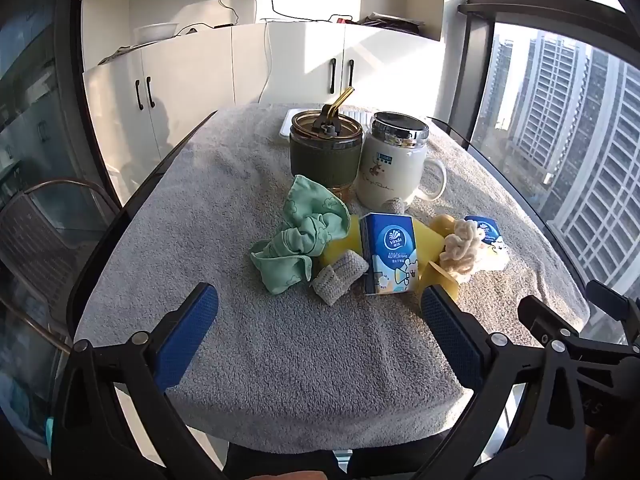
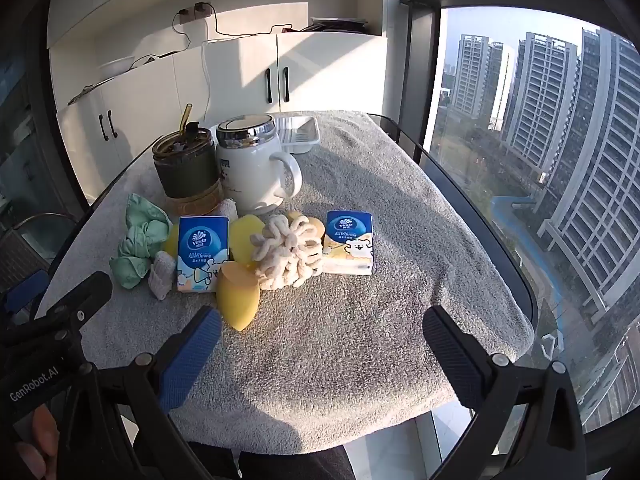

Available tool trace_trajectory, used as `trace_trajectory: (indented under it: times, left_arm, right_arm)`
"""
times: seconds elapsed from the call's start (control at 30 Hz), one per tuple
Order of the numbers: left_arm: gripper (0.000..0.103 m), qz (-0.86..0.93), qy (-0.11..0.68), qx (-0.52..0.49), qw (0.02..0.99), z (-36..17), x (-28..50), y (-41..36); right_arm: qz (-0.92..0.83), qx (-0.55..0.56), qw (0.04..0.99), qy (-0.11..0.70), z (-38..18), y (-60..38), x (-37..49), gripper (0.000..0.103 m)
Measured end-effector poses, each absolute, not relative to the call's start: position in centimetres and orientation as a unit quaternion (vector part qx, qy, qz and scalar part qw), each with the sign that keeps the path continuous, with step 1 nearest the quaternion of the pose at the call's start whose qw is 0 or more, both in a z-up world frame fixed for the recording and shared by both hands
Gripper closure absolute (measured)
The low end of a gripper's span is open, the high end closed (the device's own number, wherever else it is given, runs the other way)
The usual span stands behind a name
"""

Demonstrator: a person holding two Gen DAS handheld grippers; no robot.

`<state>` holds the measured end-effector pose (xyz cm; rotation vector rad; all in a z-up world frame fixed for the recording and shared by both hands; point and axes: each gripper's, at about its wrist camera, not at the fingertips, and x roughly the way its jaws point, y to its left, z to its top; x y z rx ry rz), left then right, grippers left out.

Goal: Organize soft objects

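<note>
Table (image 2: 360, 320) is covered by a grey towel; all items sit on it.

Landmark: the upright tissue pack (image 2: 202, 252) near the centre of the cluster.

- Green cloth (image 2: 140, 246): crumpled, just left of the pack.
- Grey knit piece (image 2: 162, 276): at the pack's lower left corner, touching or nearly touching it; which, I cannot tell.
- Yellow sponge (image 2: 238, 300): egg-shaped, in front of and right of the pack, leaning at its lower right corner.
- Further yellow sponges (image 2: 244, 236): behind and right of the pack.
- Cream scrunchie (image 2: 286, 254): right of the pack, resting against the sponges.
- Second tissue pack (image 2: 348, 242): further right, beyond the scrunchie, upright.
- Green cup (image 2: 186, 172) with straw: behind the pack.
- White mug (image 2: 250, 168): behind the pack, right of the cup, handle to the right.
- White tray (image 2: 298, 134): far behind, past the mug.

Left gripper (image 1: 320, 306): jaws wide apart, nothing between them, hovering in front of the pack, clear of all items.

Right gripper (image 2: 322, 328): jaws wide apart, nothing between them, hovering in front of the scrunchie; its left finger is near the front sponge, contact not evident.
</note>
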<state>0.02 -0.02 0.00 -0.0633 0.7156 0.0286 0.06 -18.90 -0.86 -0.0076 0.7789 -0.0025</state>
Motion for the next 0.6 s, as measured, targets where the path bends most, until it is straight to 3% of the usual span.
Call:
trace_trajectory:
  times: [0.6]
  left_arm:
    - [0.000, 0.014, 0.347, -0.030, 0.937, 0.01, -0.03, -0.05]
  right_arm:
    - [-0.001, -0.004, 0.926, 0.377, -0.83, -18.92, 0.05, 0.000]
